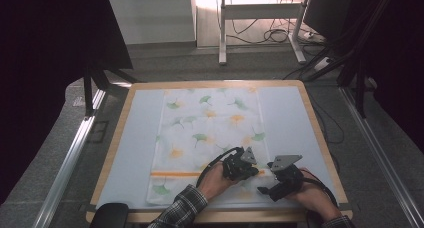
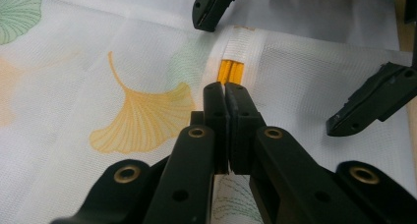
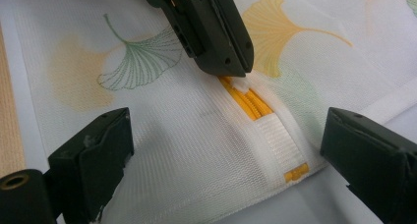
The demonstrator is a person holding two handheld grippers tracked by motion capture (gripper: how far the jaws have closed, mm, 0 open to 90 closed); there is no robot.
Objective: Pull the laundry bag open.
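A white mesh bag (image 1: 210, 133) printed with green and yellow ginkgo leaves lies flat on the table. An orange zipper (image 3: 248, 103) runs along its near end. My left gripper (image 3: 231, 67) is shut, its tips pinching the small white zipper pull (image 3: 239, 85) close to the zipper's right end. In the left gripper view its jaws (image 2: 226, 89) meet just short of the orange teeth (image 2: 228, 71). My right gripper (image 3: 231, 145) stands open, low over the bag's corner, one finger (image 3: 93, 145) on each side of the white tape at the zipper's end.
A pale blue mat (image 1: 285, 118) covers the wooden table, whose edge (image 1: 320, 133) runs close on the right. Both hands work at the near right corner (image 1: 280, 188). A desk frame and cables (image 1: 265, 33) stand on the floor beyond.
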